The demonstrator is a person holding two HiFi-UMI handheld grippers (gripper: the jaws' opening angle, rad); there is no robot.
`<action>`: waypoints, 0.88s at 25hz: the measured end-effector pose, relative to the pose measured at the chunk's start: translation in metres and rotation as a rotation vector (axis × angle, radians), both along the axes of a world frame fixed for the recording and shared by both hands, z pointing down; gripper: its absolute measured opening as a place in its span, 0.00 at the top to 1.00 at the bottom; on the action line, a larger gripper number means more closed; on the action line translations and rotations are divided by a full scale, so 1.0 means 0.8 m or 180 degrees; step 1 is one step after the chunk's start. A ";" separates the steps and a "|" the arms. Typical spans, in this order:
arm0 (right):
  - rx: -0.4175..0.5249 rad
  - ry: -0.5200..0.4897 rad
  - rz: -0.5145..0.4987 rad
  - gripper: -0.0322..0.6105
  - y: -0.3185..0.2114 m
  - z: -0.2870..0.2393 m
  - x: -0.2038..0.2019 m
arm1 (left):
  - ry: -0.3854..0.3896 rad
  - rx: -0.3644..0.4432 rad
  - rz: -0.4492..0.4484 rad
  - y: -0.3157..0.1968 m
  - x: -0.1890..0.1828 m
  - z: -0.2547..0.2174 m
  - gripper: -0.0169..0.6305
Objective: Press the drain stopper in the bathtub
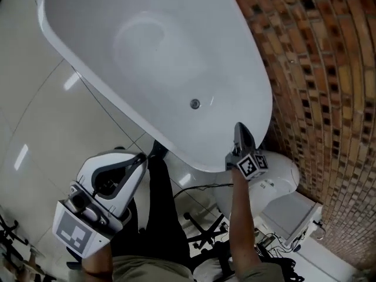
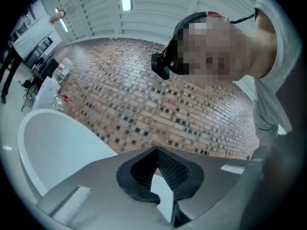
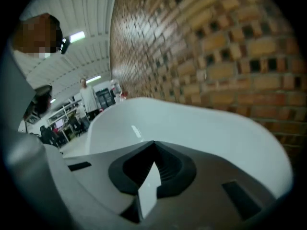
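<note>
The white bathtub (image 1: 147, 46) fills the upper head view, and its round metal drain stopper (image 1: 194, 103) sits on the tub floor near the close end. My right gripper (image 1: 239, 126) is shut and empty. It hovers over the tub's near rim, a short way right of and below the stopper. My left gripper (image 1: 143, 157) is also shut and holds nothing, low at the left outside the tub. In the right gripper view the jaws (image 3: 154, 143) point along the tub's (image 3: 192, 126) inside. In the left gripper view the jaws (image 2: 156, 150) face the tub's rim (image 2: 53, 143) and the wall.
A brick wall (image 1: 317, 69) runs close along the tub's right side. A white rounded fixture (image 1: 279, 178) and a chair base (image 1: 205, 235) with cables stand below the tub. Glossy tiled floor (image 1: 29, 116) lies to the left. A person stands far off (image 3: 88, 98).
</note>
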State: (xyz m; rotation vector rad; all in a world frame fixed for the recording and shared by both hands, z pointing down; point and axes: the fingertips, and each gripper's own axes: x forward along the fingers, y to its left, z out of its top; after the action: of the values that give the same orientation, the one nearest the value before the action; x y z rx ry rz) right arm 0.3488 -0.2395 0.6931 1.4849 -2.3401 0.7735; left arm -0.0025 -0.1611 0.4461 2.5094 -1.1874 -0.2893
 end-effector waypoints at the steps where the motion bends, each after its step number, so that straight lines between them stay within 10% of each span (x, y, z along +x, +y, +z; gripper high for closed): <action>1: 0.0163 -0.0074 0.0160 0.93 0.032 -0.068 0.003 | 0.0006 0.0127 0.0033 0.005 -0.011 -0.033 0.97; 10: 0.1591 -0.0479 0.0200 0.93 0.289 -0.515 -0.106 | 0.0161 0.0985 0.0433 0.116 -0.052 -0.313 0.97; 22: 0.3401 0.0039 -0.0567 0.93 0.515 -0.799 -0.221 | 0.0137 0.1977 0.0566 0.299 -0.049 -0.547 0.97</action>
State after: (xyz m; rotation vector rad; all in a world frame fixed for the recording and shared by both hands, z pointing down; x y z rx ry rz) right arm 0.1718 0.1722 0.0537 1.4941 -2.9600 -0.6671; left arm -0.0417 0.0780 0.0085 3.0856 -0.9487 -0.7592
